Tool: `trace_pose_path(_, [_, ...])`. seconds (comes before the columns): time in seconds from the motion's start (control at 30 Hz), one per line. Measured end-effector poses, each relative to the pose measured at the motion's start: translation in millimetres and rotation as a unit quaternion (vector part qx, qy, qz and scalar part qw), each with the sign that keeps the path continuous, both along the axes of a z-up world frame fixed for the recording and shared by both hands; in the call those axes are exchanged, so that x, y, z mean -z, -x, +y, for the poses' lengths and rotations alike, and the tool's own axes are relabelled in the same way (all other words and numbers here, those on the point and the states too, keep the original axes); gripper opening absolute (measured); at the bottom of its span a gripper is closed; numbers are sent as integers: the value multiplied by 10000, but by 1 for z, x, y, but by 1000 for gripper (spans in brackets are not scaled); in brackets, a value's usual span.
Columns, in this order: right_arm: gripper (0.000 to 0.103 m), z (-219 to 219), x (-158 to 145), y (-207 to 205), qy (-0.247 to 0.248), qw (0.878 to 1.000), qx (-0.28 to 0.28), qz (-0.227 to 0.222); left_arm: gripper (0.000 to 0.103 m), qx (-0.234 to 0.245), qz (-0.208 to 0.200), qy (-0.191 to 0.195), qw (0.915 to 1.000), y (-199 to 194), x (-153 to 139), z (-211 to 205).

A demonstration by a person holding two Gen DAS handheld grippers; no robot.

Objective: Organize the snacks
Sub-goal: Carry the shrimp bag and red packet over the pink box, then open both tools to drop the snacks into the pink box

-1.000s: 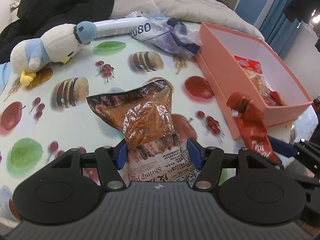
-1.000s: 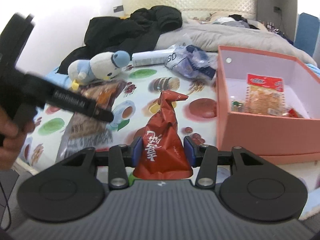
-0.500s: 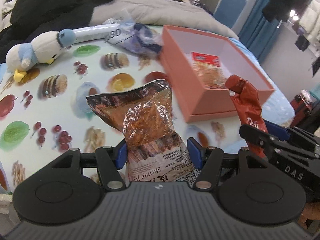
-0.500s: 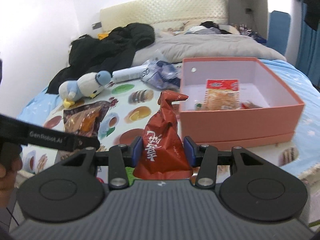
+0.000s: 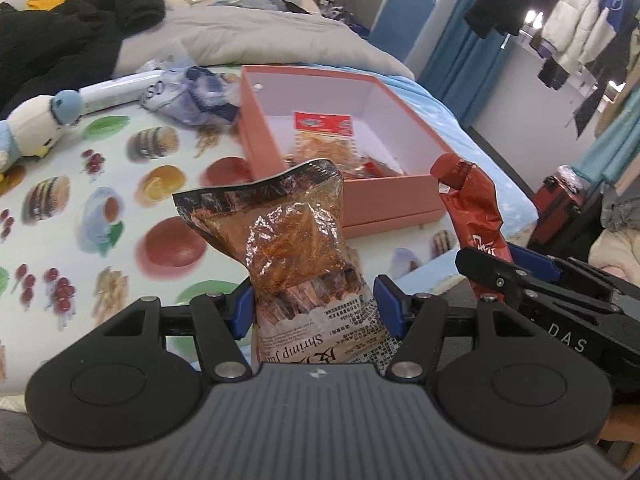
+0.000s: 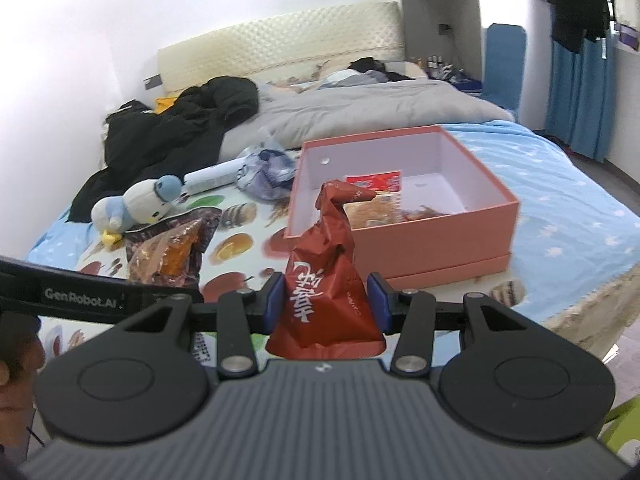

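Left gripper (image 5: 314, 306) clamped on shrimp snack bag (image 5: 296, 248), right gripper (image 6: 326, 300) clamped on red snack packet (image 6: 326, 280) — both held above bed edge, near pink box (image 6: 440, 240). Box open-topped, right half bare — snacks inside at left.

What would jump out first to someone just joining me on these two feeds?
Two snack bags held up close to the lenses: the left gripper is shut on a brown shrimp snack bag, the right gripper on a crumpled red packet. Behind them, an open pink box with a few snacks already inside sits on a bed's food-print cloth, a plush penguin off to its left.
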State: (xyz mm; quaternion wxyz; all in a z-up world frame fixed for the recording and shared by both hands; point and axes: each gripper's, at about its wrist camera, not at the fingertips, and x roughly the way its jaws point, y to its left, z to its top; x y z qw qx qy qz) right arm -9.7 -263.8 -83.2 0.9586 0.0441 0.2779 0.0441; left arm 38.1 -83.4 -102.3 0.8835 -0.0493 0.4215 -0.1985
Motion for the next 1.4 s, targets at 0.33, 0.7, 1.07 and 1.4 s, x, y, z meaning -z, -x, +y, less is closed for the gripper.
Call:
trace_pose_path(0.33, [48,-34,6,-15,-183,9989,415,136,66,208,69,43,9998,-39,-2,-35])
trace_pose_path(0.7, [48,-69,2,-97,-274,9982,487,200,66,462,72,41,9989,-145,-10,-78])
trace_pose_path(1.07, [48,-96,12,-194,-245,9979,450,396,67,561,214,-75,9982,-275,6,-120])
trace_pose_path(1.4, [48,-120,51,-265,-314,9957,460,743,67,650,516,-257,9962,-351,57,-153])
